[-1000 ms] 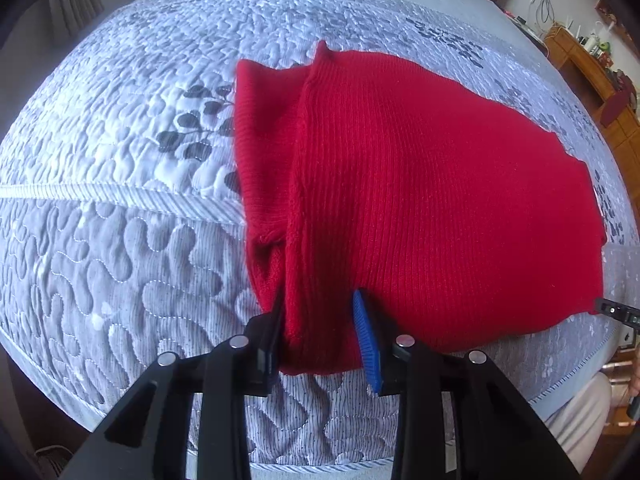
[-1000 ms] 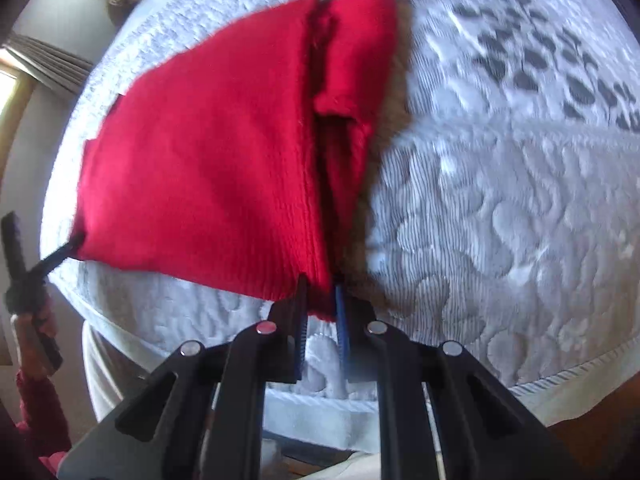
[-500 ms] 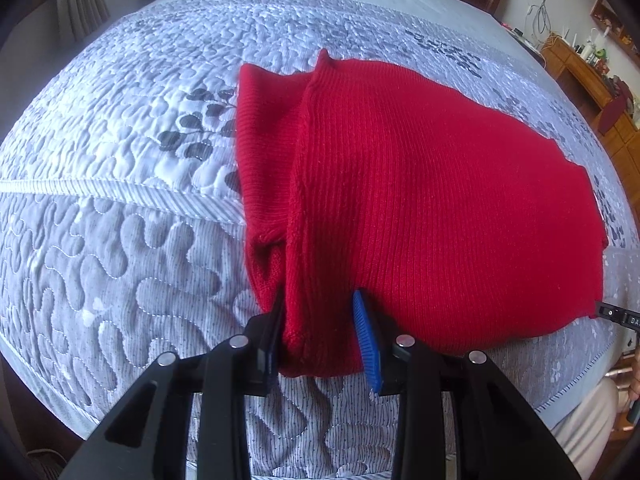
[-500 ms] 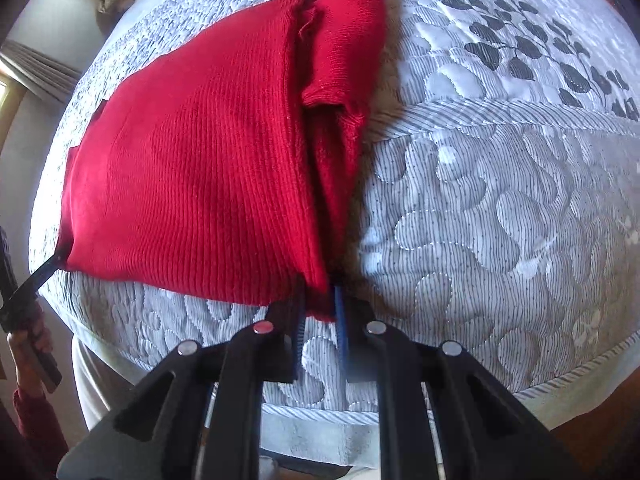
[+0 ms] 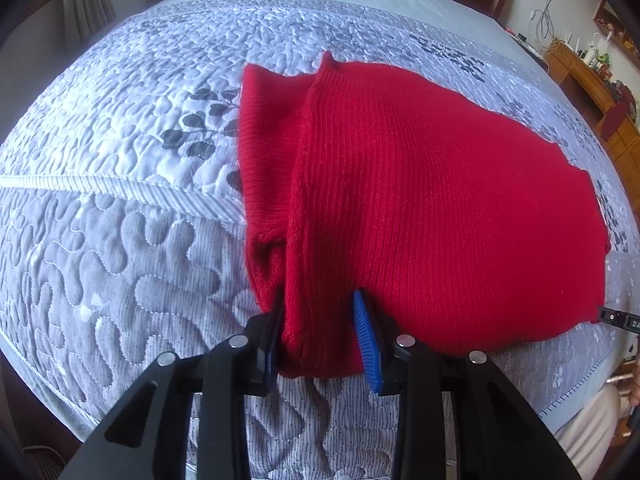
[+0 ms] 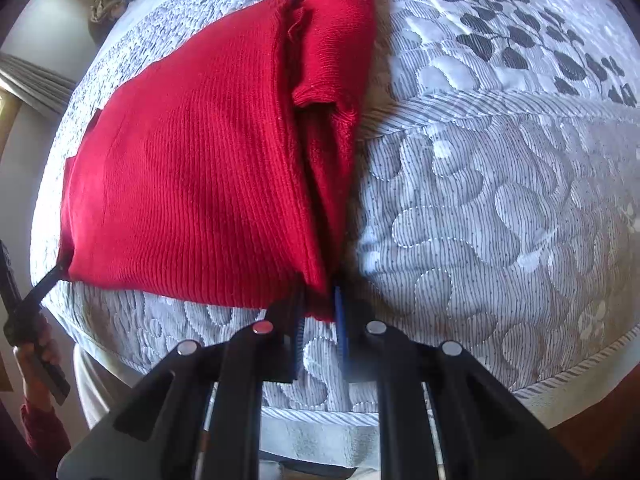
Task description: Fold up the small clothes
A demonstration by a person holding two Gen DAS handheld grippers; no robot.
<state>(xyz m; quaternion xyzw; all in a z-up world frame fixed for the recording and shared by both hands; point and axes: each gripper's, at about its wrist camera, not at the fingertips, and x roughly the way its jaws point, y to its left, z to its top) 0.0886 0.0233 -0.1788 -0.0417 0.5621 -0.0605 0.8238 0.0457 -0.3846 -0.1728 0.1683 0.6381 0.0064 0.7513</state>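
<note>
Left gripper [image 5: 320, 332] clamps the bunched near corner of the red knit garment [image 5: 440, 208]. Right gripper [image 6: 318, 312], jaws nearly together, pinches the opposite near corner. Garment lies flat, sleeves folded inward, on the quilted bed [image 5: 120, 260].

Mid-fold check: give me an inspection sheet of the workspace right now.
Surface: quilted grey bedspread with leaf print, smooth.
Job's things: red knit sweater lying flat, sleeves folded in along both sides.
Clutter: nothing seen on the bedspread.
Grippers: left gripper clamped on the sweater's near left corner; right gripper clamped on its near right corner.
Cables: wires hanging on the far wall.
Surroundings: wooden cabinet, curtain.
</note>
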